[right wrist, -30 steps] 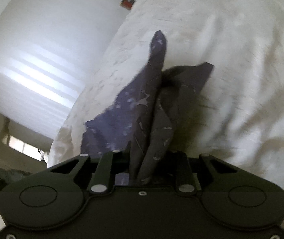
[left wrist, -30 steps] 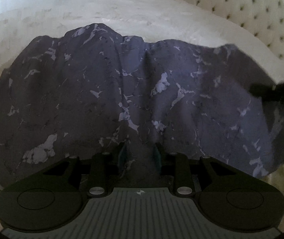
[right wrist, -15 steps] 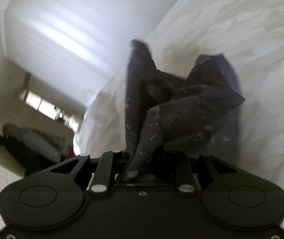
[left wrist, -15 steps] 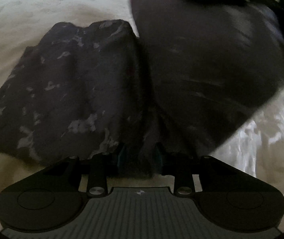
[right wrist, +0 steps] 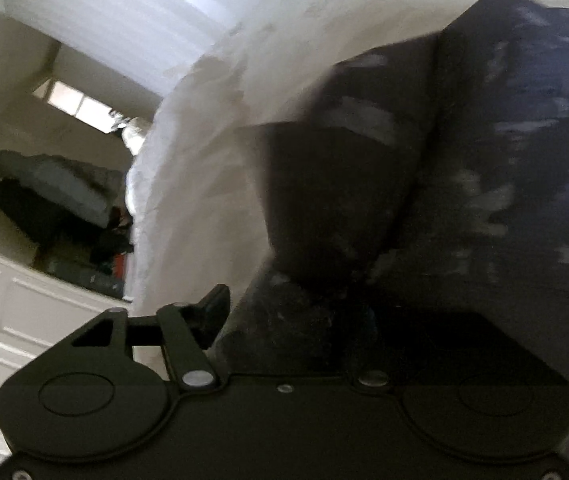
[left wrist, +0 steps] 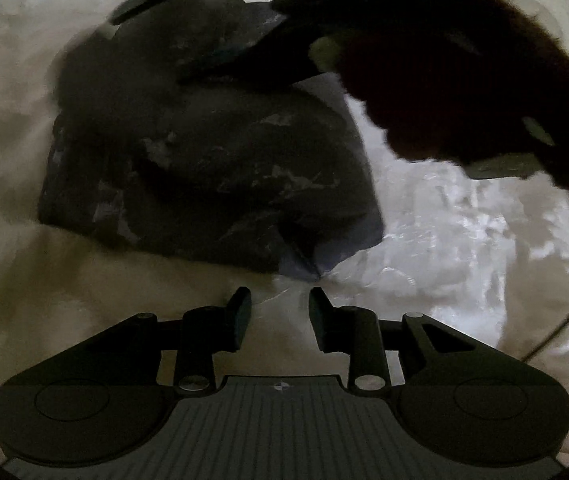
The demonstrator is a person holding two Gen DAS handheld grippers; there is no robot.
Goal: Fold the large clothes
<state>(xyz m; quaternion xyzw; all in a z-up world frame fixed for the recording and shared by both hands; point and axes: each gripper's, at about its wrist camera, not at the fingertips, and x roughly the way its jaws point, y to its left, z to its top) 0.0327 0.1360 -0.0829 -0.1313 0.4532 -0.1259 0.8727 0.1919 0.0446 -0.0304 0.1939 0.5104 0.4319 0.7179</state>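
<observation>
The left gripper (left wrist: 280, 304) is hovering narrowly parted and empty below the garment (left wrist: 212, 168); the right gripper's (right wrist: 296, 316) jaws have just been opening around the cloth at lower centre.

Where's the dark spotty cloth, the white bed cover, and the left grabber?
dark spotty cloth (left wrist: 212, 168): left wrist view, middle of folded pile.
white bed cover (left wrist: 464, 248): left wrist view, bare shiny part.
left gripper (left wrist: 280, 312): left wrist view, between fingertips.

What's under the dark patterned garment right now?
The garment lies folded on the white bedspread, which shows bare all around it. Whatever lies beneath its layers is covered and cannot be seen.
</observation>
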